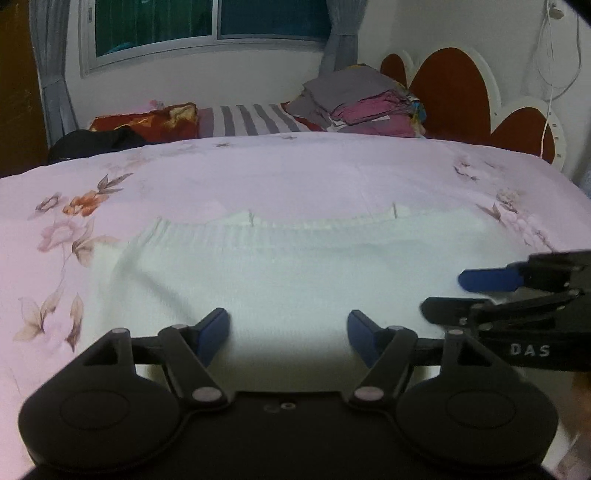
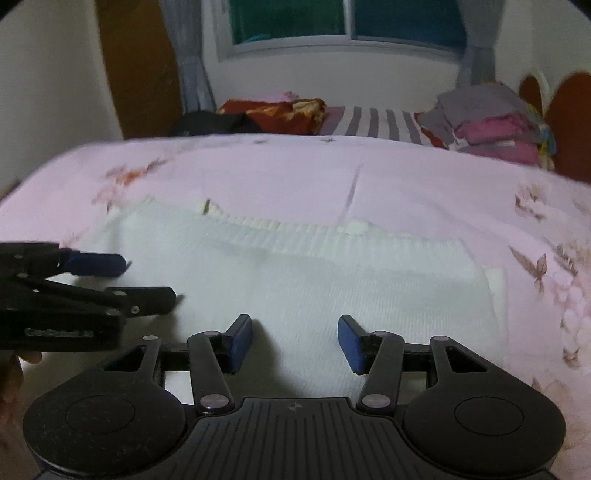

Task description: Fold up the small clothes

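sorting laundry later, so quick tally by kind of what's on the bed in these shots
white knit garment, spread flat near the tongs: 1
stack of folded clothes: 1
red patterned pillow: 1
striped pillow: 1
black cloth heap: 1
total: 5

A home bedroom: a bed [image 1: 295, 173] under a pink floral sheet fills the frame, its red-and-white scalloped headboard [image 1: 450, 88] at the right edge. Folded clothes [image 1: 362, 107] are stacked at the far right corner beside a striped pillow [image 1: 251, 120], below a curtained window [image 1: 207, 26].
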The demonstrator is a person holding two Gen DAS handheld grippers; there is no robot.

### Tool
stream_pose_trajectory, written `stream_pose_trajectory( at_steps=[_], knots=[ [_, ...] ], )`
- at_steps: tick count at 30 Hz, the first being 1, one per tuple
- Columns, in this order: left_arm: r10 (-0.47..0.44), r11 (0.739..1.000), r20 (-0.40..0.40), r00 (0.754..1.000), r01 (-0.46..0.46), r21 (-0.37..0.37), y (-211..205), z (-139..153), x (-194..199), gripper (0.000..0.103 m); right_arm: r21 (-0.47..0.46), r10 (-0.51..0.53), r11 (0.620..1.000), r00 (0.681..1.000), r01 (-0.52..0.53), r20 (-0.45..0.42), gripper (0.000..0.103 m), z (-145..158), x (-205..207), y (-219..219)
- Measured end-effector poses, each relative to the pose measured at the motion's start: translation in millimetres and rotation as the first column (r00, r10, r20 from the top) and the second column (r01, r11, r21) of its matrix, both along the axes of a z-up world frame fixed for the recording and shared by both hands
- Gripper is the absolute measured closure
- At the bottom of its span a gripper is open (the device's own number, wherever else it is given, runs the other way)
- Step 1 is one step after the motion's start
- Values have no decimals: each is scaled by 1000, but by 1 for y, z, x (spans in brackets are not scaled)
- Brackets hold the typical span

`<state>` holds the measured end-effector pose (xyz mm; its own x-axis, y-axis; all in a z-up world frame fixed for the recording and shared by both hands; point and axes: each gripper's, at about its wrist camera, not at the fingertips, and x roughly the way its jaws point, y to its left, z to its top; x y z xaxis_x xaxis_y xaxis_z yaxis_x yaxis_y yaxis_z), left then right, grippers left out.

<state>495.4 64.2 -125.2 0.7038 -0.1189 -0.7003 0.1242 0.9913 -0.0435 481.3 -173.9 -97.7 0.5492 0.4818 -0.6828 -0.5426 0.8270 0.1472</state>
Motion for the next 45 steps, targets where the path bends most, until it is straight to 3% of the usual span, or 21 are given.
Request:
stream_pose_trajectory(
  at_steps=[4, 9, 13, 16, 19, 21, 24, 28, 29, 31, 32, 36, 41, 45],
  knots=[
    [12, 1000, -2, 1000, -12, 4, 7, 1, -5, 32, -38, 8, 999, 1000, -8, 7, 51, -1, -2, -10],
    [38, 999, -6, 999, -38, 24, 23, 3, -19, 32, -29, -136, 990, 990, 135, -29, 51, -5, 4, -57],
    [45, 998, 9, 999, -46, 48, 16, 15, -34, 34, 15, -179, 983, 982, 180, -57, 51, 6, -2, -72],
    [3, 999, 34, 999, -4, 34, -3, 20, -53, 33, 83, -105, 991, 994, 108, -36, 51, 22, -26, -58],
    [-30, 998, -11, 999, 31, 49, -22, 9, -60, 33, 51, -7, 999, 999, 9, -52, 51, 18, -50, -30],
    [-22, 998, -55, 998, 25, 57, -24, -2, -60, 33, -32, 0, 999, 997, -3, -75, 51, 4, -56, -16],
    [7, 999, -49, 999, -5, 37, -15, 4, -71, 35, -63, -18, 998, 998, 14, -63, 51, 3, -65, -17],
    [10, 1000, -7, 1000, -10, 16, -9, 15, -100, 38, 5, 0, 1000, 999, 1, -40, 52, 21, -93, -27],
    [8, 1000, -8, 1000, -8, 28, -11, 15, -107, 40, 7, 13, 1000, 999, -12, -39, 53, 22, -101, -26],
    [11, 999, -3, 1000, -11, 30, -14, 15, -119, 40, 24, 37, 999, 998, -36, -48, 84, 22, -115, -20],
    [13, 1000, -1, 1000, -13, 20, -15, 15, -124, 40, 31, 39, 999, 997, -37, -60, 86, 20, -121, -17],
    [18, 999, -29, 999, -17, 35, -22, 7, -131, 44, 51, 58, 997, 993, -54, -99, 88, 13, -136, -5],
    [58, 998, -39, 998, -58, 5, -6, 1, -137, 41, 26, 71, 997, 991, -69, -110, 88, 7, -138, 0],
    [112, 994, -35, 993, -112, -4, 14, 3, -147, 41, 6, -3, 1000, 993, 3, -115, 88, 5, -134, -27]
  ],
)
